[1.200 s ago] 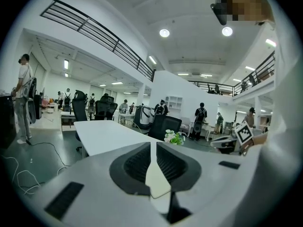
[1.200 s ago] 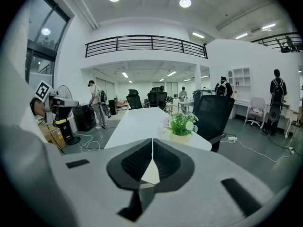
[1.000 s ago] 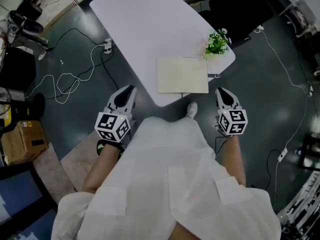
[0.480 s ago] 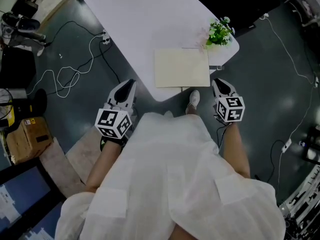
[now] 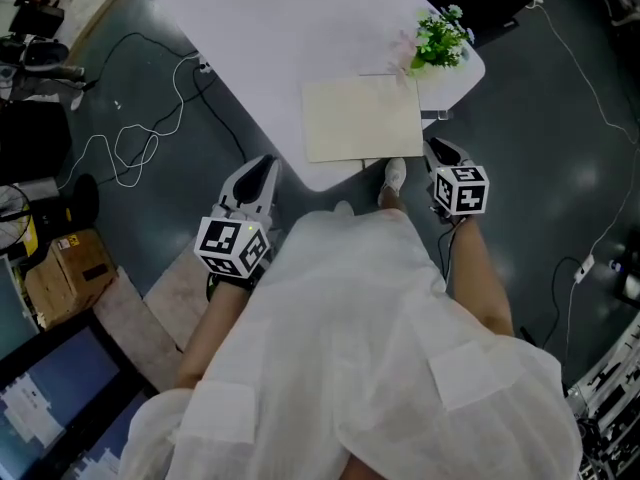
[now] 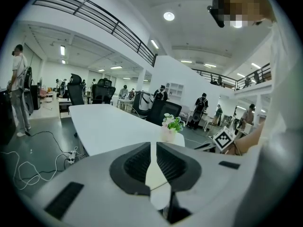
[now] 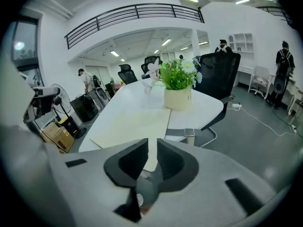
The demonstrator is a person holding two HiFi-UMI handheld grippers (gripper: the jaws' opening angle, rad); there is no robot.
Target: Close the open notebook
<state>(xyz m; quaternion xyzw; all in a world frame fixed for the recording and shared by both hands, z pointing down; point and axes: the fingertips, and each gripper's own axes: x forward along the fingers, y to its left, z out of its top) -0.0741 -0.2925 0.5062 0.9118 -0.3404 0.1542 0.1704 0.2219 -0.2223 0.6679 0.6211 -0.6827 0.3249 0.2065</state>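
Both empty, left gripper (image 5: 258,173) slightly parted, right gripper (image 5: 440,151) just opened, flanking the notebook's (image 5: 362,118) near edge.

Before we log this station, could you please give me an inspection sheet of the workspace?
Surface: white table, holding two things.
Job's things: cream notebook flat near the table's near edge, touched by neither gripper.
Clutter: potted plant at the table's right end, near the notebook's corner.
Grippers: left gripper and right gripper off the table, short of its edge; jaws slightly apart, empty; right jaws have just been opening.
Cables: white cable loops on the floor left of the table.
Surroundings: cardboard box on the floor at left; office chair behind the table.
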